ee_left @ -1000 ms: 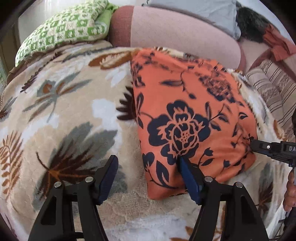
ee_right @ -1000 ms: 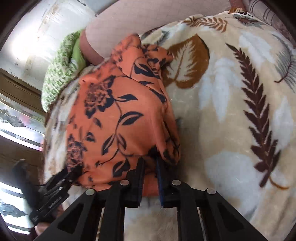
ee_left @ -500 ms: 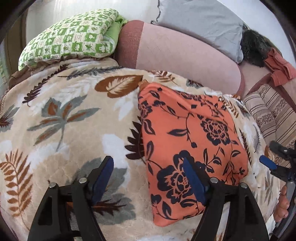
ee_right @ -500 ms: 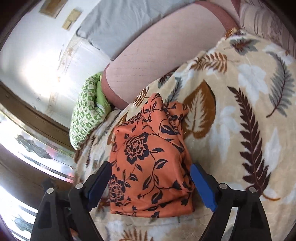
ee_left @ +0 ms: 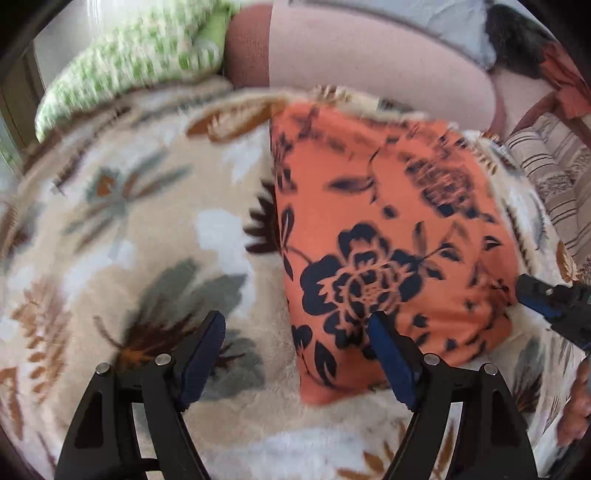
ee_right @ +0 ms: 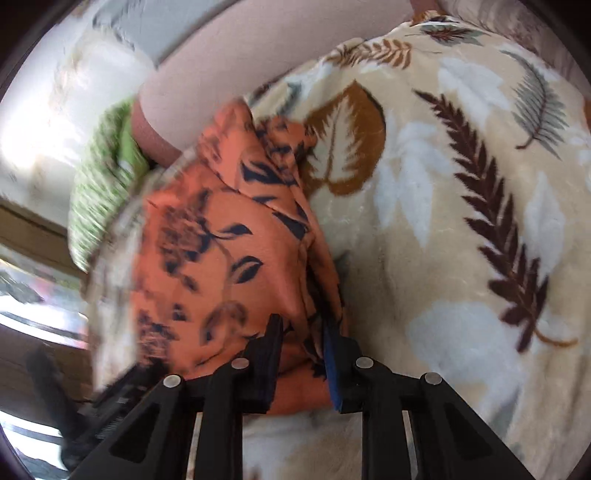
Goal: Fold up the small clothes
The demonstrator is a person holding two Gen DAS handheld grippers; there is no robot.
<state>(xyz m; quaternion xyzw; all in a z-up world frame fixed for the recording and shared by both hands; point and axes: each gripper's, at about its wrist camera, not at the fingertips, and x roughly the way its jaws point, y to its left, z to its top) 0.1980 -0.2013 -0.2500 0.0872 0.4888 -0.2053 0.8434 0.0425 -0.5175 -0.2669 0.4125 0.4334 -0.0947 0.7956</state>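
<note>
An orange garment with dark blue flowers [ee_left: 388,229] lies folded into a rough rectangle on a beige leaf-print blanket [ee_left: 129,240]. My left gripper [ee_left: 295,350] is open, low over the blanket, its right finger over the garment's near left corner. My right gripper [ee_right: 301,350] is shut on the garment's [ee_right: 221,258] near right edge; it also shows at the right edge of the left wrist view [ee_left: 543,299]. Both views are motion-blurred.
A pink bolster [ee_left: 369,51] lies along the far side, with a green checked pillow [ee_left: 140,62] to its left and a grey pillow [ee_left: 443,18] behind it. A striped cushion [ee_left: 554,177] sits at the right. The blanket [ee_right: 461,221] spreads right of the garment.
Half a second ago both grippers were raised and open. Now both have dropped back to the garment, and the right one has shut on its near right edge.
</note>
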